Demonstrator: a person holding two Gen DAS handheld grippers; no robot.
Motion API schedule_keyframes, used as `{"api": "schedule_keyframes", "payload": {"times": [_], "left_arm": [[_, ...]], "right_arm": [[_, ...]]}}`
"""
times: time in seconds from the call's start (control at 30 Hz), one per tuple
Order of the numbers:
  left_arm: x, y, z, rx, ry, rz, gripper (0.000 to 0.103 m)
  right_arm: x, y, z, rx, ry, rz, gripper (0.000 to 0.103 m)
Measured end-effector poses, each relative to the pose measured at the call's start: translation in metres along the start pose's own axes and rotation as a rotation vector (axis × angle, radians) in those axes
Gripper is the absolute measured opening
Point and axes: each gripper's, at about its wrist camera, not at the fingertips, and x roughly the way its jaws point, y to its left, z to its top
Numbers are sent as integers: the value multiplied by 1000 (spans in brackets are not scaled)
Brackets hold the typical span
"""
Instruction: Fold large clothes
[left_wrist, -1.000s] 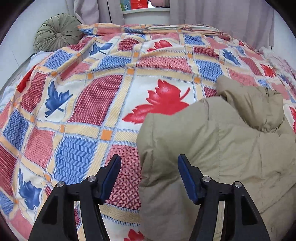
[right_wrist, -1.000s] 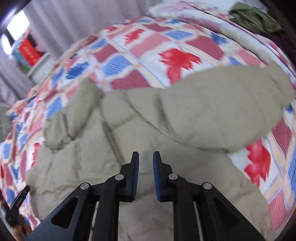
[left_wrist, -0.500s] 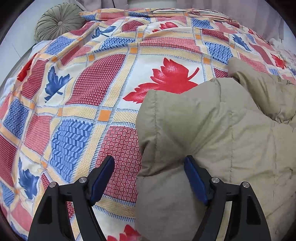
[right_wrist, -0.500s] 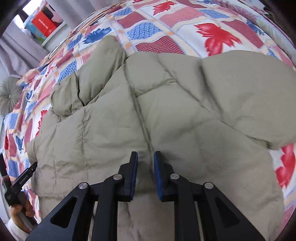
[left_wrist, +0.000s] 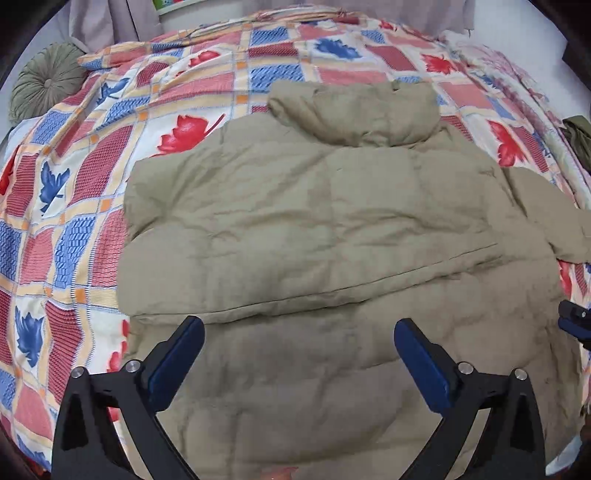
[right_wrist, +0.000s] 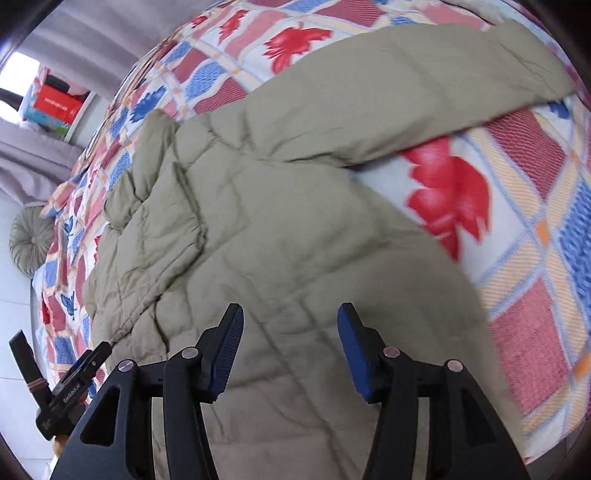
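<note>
With the jacket (left_wrist: 332, 229) lying back-up across the middle of the bed (left_wrist: 85, 206), collar end toward the far edge and hem toward the near edge, I'd call the fold about one-third done. The left-hand sleeve is already folded in: a flap lies across the back with a straight seam line running over the body. The other sleeve (right_wrist: 406, 92) is not done; it sticks out flat toward the bed's right edge, clear of the body. Also left, by my read: the hem-to-collar fold.

Left gripper (left_wrist: 299, 354) hangs over the hem area, jaws spread wide, holding nothing. Right gripper (right_wrist: 291, 347) sits over the lower body on the right-sleeve side, jaws moderately apart, nothing between them. Whether either is touching the fabric I can't tell.

Round green cushion (left_wrist: 44, 88) at the far-left corner, out of the way.
</note>
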Motion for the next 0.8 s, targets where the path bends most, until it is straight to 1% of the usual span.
{"api": "schedule_keyframes", "payload": {"times": [0.03,0.1,0.2,0.27,0.3,0.4,0.47,0.53,0.63,0.77,0.8], "left_arm": [[-2,-12,0,8,-5,-14,103],[-5,-38,1,24,3,-46,103],[-7,-70,4,24,15,-62,103],[-5,-87,7,28,16,-53,103],[-2,-97,10,32,22,-43,103],[8,-118,16,49,69,-45,103],[12,-131,17,54,95,-66,103],[14,-145,17,54,108,-67,103],[17,-165,17,61,127,-79,103],[20,-190,17,66,142,-88,103],[21,-196,18,68,143,-90,103]], "right_arm": [[-5,-9,1,13,-4,0,58],[-16,-28,6,41,-19,7,72],[-30,-55,16,75,-50,7,74],[-40,-79,25,123,-75,18,74],[-44,-91,30,153,-87,34,77],[-52,-130,45,236,-125,110,97],[-57,-157,57,297,-147,134,97],[-61,-179,70,347,-169,153,97],[-63,-214,93,431,-200,205,97],[-52,-248,121,541,-215,269,97],[-48,-256,130,570,-222,305,97]]}}
